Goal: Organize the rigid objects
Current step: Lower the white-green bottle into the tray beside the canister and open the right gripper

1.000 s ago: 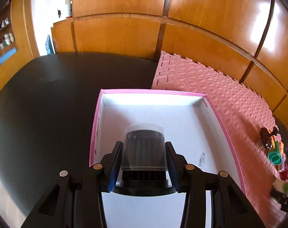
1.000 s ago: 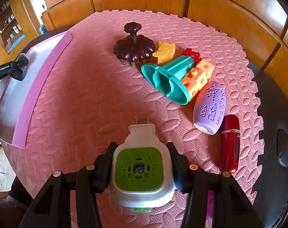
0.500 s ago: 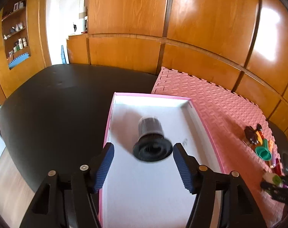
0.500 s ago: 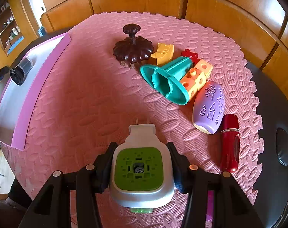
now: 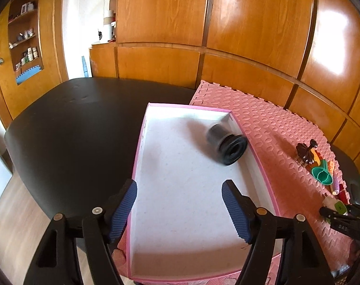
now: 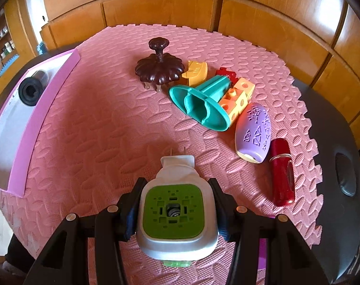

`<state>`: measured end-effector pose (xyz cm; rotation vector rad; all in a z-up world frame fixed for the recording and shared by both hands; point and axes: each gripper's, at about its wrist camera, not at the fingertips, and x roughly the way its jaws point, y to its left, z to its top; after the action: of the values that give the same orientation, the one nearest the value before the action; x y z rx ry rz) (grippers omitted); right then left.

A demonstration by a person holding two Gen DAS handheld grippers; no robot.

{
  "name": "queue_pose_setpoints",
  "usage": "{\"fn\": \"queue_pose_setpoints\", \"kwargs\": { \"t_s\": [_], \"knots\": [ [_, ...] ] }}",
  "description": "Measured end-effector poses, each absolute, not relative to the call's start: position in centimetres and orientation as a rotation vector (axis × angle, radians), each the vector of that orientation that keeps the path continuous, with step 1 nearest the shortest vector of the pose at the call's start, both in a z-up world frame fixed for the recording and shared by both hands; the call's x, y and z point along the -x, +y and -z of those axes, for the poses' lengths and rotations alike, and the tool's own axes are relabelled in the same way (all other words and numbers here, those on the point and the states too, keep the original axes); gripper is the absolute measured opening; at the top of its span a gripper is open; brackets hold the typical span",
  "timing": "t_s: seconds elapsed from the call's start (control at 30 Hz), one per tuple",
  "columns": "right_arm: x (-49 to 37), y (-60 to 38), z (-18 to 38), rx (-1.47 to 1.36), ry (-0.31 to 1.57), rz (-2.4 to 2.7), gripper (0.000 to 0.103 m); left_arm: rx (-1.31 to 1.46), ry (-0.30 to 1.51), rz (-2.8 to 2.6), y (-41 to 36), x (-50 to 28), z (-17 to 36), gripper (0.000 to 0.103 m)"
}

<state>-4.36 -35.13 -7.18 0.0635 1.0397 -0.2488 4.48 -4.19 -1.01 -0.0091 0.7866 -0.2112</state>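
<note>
Left wrist view: your left gripper has nothing between its 2 blue pads and its jaws are opening, poised over the near half of the pink-rimmed tray. The black cylinder lies on its side at about 1 o'clock from the gripper, close against the tray's right wall, and it looks smeared (likely rolling). The risk here is that it rolls on across the white floor into whatever spot you want for the next item, or that your pads clip the tray's near rim and shove the whole tray across the black table as you pull away.

Right wrist view: your right gripper is clenched on the white-and-green plug-in device, its 2 metal prongs pointing toward 12 o'clock above the pink foam mat. The tray sits at 10 o'clock with the cylinder near its far end. The remaining pile, brown knobbed lid, teal funnel, purple oval and red tube, lies from 12 to 2 o'clock. The grip is only on the device's smooth curved sides, so it could pivot or slip during the carry. Swing low toward 10 o'clock and the prongs may snag the mat or strike the tray's pink wall; dropped from height, it could knock the cylinder.
</note>
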Motion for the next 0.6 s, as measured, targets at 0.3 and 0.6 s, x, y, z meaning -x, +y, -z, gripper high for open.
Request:
{"fn": "queue_pose_setpoints", "kwargs": {
  "t_s": [0.3,0.6],
  "knots": [
    [3.2,-33.1,7.1,-0.060,1.036,0.223,0.052,0.031,0.794,0.184,-2.7,-4.1,1.5,0.074],
    [1.3,-30.1,5.5,-0.145,1.005,0.107,0.052,0.045,0.820,0.178,-1.9,-3.9,2.4,0.075]
  ]
}}
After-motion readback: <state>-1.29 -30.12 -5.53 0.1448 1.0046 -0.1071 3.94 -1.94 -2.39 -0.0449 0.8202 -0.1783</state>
